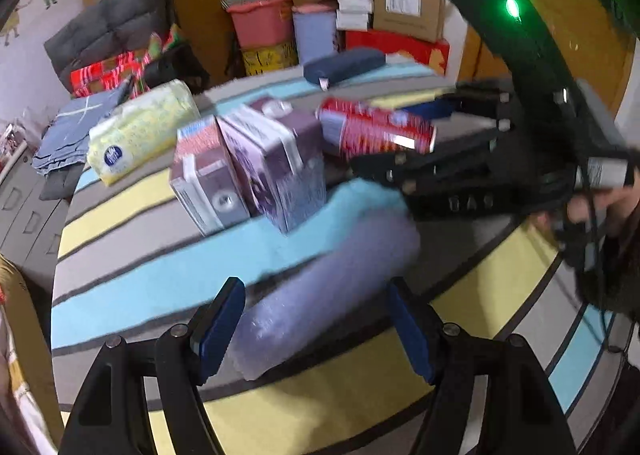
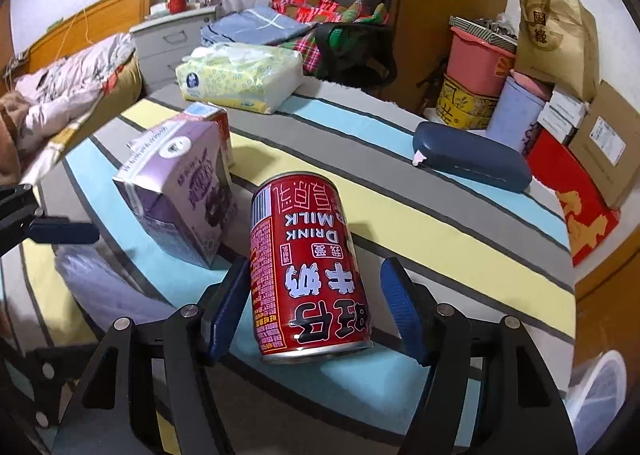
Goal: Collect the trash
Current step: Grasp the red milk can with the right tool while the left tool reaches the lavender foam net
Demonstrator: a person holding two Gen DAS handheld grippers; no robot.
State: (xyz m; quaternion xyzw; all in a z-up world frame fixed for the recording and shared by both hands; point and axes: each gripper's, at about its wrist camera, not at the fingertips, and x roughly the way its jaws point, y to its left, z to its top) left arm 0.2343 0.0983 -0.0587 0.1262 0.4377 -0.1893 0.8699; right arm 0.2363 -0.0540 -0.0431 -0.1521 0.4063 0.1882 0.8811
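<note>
Red printed milk-drink can lies sideways between open right gripper fingers.
Rigid, smooth, likely light: pinch mid-barrel. Left gripper, open, straddles a blurred clear plastic bag beside the purple drink carton.

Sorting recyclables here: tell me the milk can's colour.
Red, with white lettering, on the milk can; right wrist view shows it best.

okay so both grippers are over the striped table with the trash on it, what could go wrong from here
1. The red milk-drink can lies tilted between the right gripper fingers, and a gap shows beside the right-hand finger; it may slip or roll.
2. The purple drink carton stands close beside the can, so a sideways move could topple it.
3. The left gripper straddles a translucent bluish plastic bag; motion blur hides contact, so the thin film could slide out.
</note>
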